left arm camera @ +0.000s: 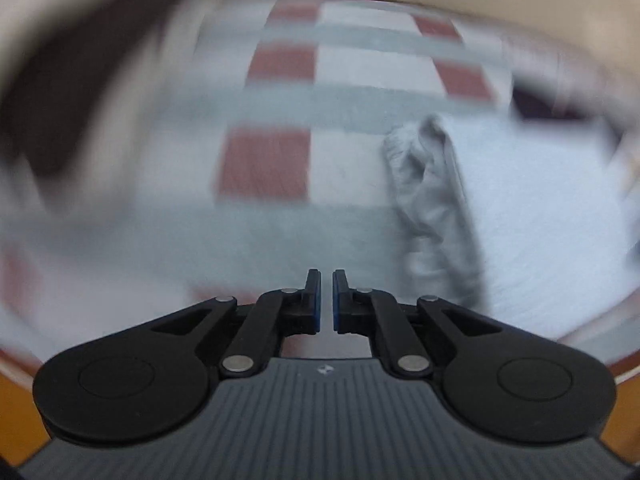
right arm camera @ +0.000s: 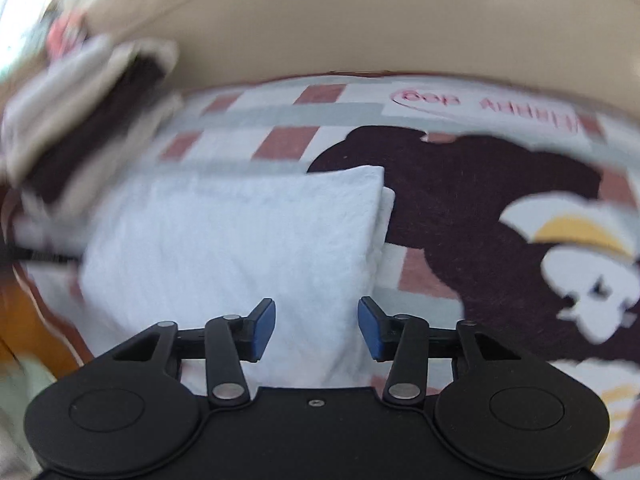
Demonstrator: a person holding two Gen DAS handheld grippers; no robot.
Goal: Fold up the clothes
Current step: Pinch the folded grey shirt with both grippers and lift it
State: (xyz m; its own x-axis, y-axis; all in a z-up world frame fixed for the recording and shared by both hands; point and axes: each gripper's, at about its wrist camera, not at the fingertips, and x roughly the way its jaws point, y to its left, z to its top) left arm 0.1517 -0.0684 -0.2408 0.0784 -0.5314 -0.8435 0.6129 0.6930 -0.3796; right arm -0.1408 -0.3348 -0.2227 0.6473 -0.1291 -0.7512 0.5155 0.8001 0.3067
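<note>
With my left hand-held gripper (left arm camera: 326, 296) nearly closed on nothing and my right hand-held gripper (right arm camera: 317, 328) wide over the folded white towel (right arm camera: 232, 240) on the bed (right arm camera: 280, 140), I judge it soft, light, best pinched at a corner.

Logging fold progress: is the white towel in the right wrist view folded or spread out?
Folded. The white towel lies as a compact rectangle on the blanket, with a second layer's edge showing at its right corner.
</note>
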